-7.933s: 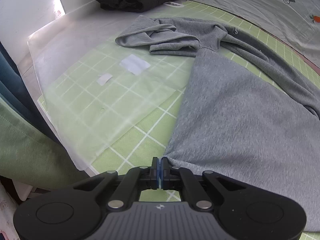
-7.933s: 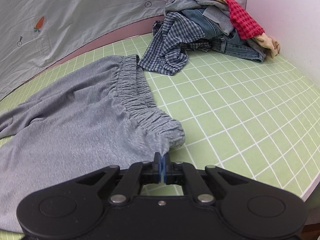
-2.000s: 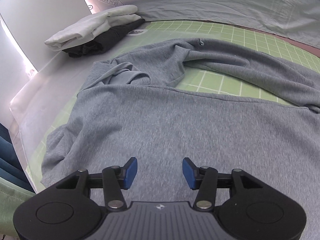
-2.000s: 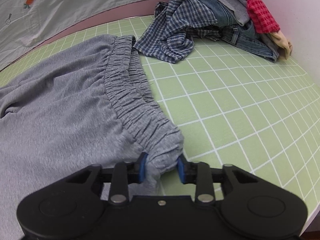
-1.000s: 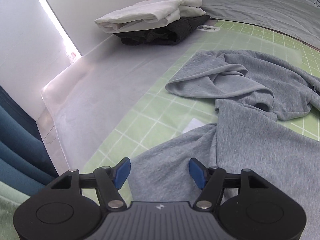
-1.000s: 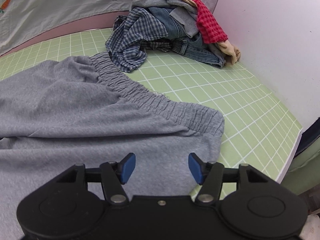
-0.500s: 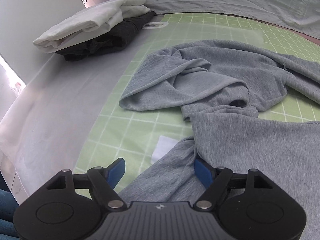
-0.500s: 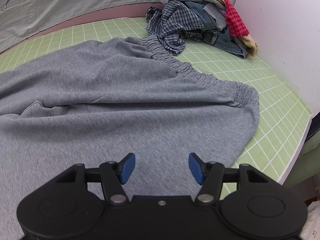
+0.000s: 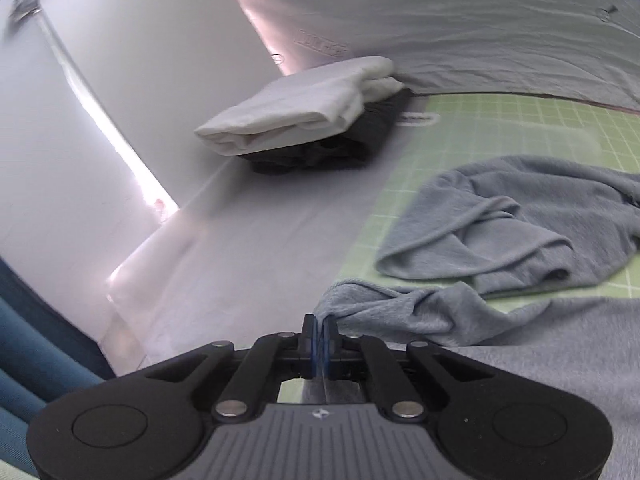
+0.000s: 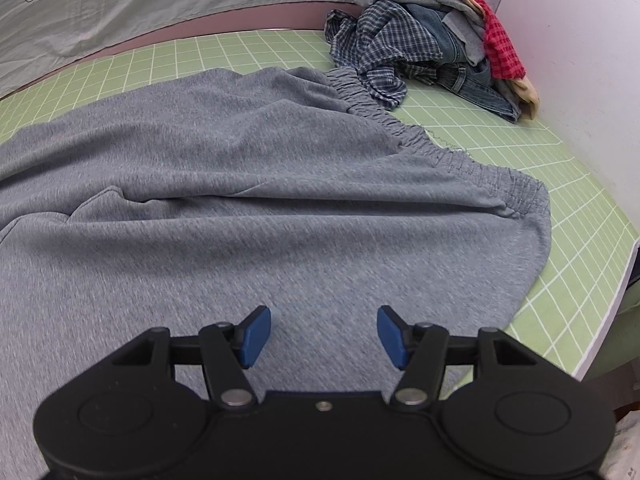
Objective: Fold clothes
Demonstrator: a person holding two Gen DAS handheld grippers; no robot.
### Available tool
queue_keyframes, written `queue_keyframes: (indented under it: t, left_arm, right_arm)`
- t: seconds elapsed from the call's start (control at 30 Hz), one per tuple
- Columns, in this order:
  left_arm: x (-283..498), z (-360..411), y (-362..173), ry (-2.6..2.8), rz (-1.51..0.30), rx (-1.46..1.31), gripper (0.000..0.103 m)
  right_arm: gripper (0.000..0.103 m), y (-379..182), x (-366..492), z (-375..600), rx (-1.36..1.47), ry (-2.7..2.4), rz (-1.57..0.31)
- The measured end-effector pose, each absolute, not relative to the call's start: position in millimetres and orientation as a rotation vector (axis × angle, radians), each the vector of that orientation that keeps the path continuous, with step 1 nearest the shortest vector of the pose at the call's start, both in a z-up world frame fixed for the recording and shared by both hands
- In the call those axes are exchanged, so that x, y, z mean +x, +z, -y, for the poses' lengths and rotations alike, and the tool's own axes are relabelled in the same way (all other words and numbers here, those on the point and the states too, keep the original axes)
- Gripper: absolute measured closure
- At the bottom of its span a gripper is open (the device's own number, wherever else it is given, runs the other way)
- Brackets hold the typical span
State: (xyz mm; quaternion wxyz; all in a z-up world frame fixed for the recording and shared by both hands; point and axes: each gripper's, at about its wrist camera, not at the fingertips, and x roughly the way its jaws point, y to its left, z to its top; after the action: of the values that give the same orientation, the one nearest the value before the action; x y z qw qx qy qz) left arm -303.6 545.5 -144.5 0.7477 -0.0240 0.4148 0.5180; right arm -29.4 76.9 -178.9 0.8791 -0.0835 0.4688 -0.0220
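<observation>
1. Here the left gripper (image 9: 320, 326) is clamped tight on a bunched edge of the grey pants (image 9: 400, 312), which sit on the green grid mat (image 9: 500, 120).
2. Beyond it lies a crumpled pant leg (image 9: 520, 228), and farther back a folded white garment (image 9: 304, 112) rests on top of a dark one (image 9: 352, 144) (both on the pale sheet (image 9: 240, 240) beside the mat).
3. The right gripper (image 10: 324, 334) hangs with its blue pads (image 10: 256, 334) spread wide above the pants' flat grey cloth (image 10: 280, 200), gripping nothing.
4. The elastic waistband (image 10: 440, 148) runs toward a heap of mixed clothes (image 10: 432, 40) in the mat's far corner against the wall (image 10: 580, 40).
</observation>
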Motion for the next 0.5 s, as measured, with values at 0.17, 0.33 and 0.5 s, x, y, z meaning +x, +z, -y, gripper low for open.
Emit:
queue_keyframes:
  t: [0.17, 0.33, 0.5]
  left_arm:
    - [-317.2, -559.7, -152.1, 1.242, -0.956, -0.071, 0.066]
    - [-315.2, -544.4, -157.2, 1.199, -0.949, -0.194, 0.040]
    - [-282.6, -499.9, -165.3, 1.081, -0.963, -0.243, 0.035]
  right_arm:
    - [0.043, -182.3, -29.0, -79.6, -0.173, -0.023, -0.982]
    - [0.043, -180.8, -25.0, -74.8, -0.174, -0.011, -0.980]
    - [0.043, -179.4, -19.4, -58.2, -0.145, -0.015, -0.978]
